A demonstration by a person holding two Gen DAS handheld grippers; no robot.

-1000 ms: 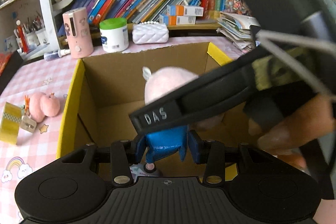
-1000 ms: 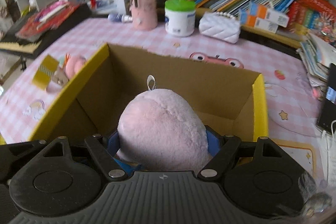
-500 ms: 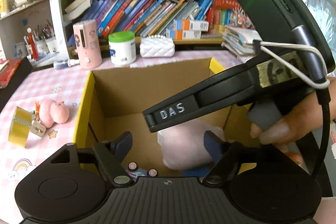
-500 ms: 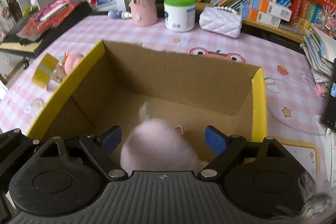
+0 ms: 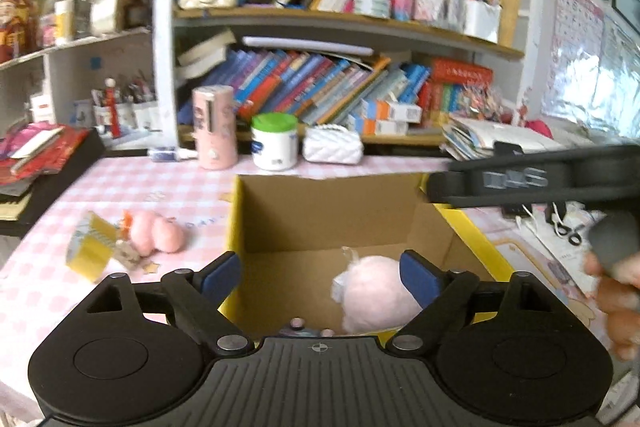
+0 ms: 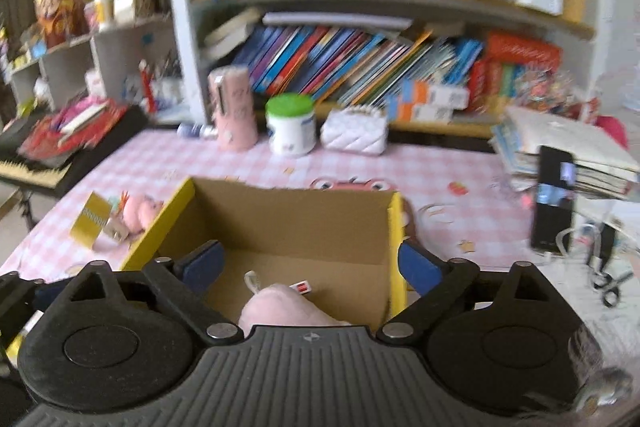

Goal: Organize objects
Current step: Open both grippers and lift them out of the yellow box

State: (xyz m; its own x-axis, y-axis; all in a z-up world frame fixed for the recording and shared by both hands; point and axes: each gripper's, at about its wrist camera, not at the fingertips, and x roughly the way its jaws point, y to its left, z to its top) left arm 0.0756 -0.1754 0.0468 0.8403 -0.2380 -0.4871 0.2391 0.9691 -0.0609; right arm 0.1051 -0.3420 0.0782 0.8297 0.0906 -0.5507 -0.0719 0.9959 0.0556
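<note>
A pink plush toy [image 5: 374,287] lies on the floor of an open cardboard box [image 5: 328,215] with yellow edges. Only its pink head [image 6: 280,307] shows low in the right wrist view, inside the same box [image 6: 288,223]. My left gripper [image 5: 320,277] hangs above the box's near edge, its jaws still opening, nothing pressed between the blue pads. My right gripper [image 6: 312,265] also stands over the box with jaws opening and clear of the toy. The other hand-held gripper [image 5: 520,183] crosses the right side of the left wrist view, held by a hand [image 5: 616,303].
A small pink plush [image 5: 156,235] and a yellow packet [image 5: 86,247] lie on the pink checked tablecloth left of the box. A pink cylinder [image 5: 214,133], a green-lidded jar [image 5: 275,147] and a white quilted purse [image 5: 332,149] stand before the bookshelf. A phone [image 6: 554,203] and scissors [image 6: 608,283] lie at the right.
Both grippers let go of the pink plush toy, which dropped to the box floor. Both have opened wide, risen and pulled back, so more of the shelf shows.
</note>
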